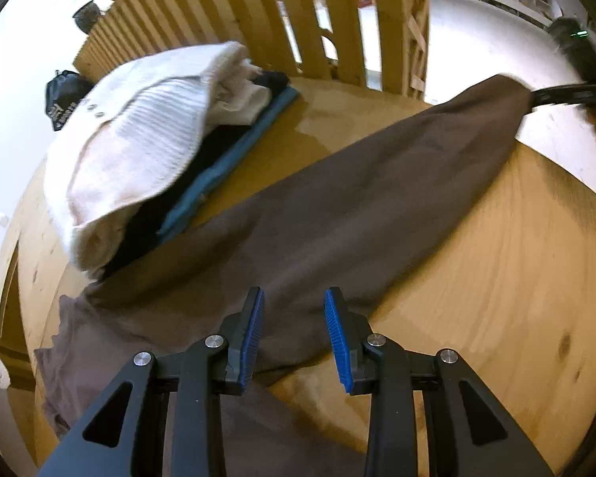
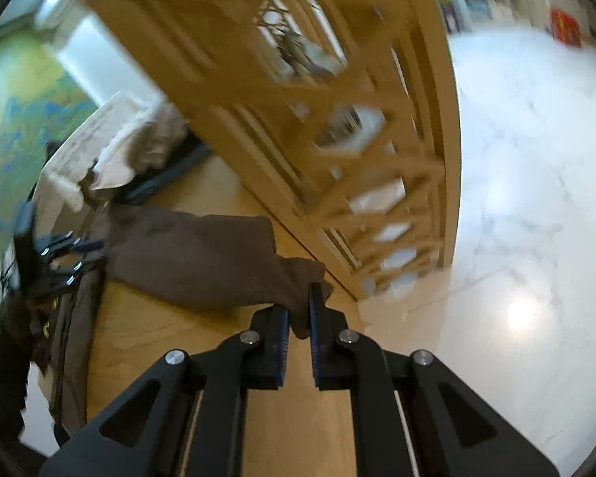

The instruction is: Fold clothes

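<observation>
I see the long brown cloth garment (image 1: 337, 214) stretched across the round wooden table (image 1: 516, 278). My right gripper (image 2: 298, 318) pinches its far end, lifted; my left gripper (image 1: 294, 334) hovers above it, jaws wide.

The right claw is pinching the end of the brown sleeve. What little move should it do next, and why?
Probably carry the sleeve end back over the garment's body. The right claw is shut on the tip of the brown garment, whose sleeve lies stretched straight across the wooden table. The left claw is open above the cloth, holding nothing, so it could pin the fold.
</observation>
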A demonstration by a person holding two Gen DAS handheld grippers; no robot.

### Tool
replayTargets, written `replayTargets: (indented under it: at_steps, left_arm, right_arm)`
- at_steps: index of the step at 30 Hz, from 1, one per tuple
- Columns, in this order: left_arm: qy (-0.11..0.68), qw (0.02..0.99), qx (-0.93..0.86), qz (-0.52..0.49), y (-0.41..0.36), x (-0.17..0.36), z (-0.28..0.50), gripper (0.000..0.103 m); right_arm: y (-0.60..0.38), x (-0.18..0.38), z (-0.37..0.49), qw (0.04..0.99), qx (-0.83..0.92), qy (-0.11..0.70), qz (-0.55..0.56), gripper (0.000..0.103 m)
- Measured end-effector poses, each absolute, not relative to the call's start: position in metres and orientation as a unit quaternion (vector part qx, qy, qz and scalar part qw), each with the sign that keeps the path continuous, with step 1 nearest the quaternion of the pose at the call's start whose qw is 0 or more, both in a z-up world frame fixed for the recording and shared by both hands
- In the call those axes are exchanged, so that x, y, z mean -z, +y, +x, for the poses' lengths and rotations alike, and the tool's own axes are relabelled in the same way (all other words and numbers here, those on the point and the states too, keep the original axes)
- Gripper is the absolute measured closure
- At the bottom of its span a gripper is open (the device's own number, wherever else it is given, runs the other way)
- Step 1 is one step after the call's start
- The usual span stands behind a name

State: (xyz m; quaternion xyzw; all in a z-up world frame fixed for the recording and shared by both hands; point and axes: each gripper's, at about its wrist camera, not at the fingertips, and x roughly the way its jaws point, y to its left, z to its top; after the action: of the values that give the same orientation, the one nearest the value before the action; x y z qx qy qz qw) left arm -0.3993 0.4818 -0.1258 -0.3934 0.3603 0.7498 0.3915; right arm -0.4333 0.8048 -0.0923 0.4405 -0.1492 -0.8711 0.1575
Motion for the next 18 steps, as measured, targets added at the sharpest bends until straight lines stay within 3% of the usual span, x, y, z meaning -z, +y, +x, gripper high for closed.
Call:
replayTargets:
  at_steps: [8, 12, 18]
  left_arm:
    - [0.331, 0.380, -0.756, -0.418, 0.460, 0.133, -0.423, 0.072]
    - [0.358, 0.354, -0.757, -0.417, 0.466, 0.157, -0.437, 0.071]
    - [0.309, 0.350, -0.780, -0.416, 0.450, 0.140, -0.446, 0.071]
  right_arm:
    - [0.771, 0.009, -0.406, 0.158, 0.890, -0.059, 0.423, 0.094]
    - [0.771, 0.036, -0.410, 0.138, 0.868, -0.068, 0.472, 0.094]
    - [0.770, 0.089, -0.431, 0.076, 0.853, -0.041, 0.514, 0.094]
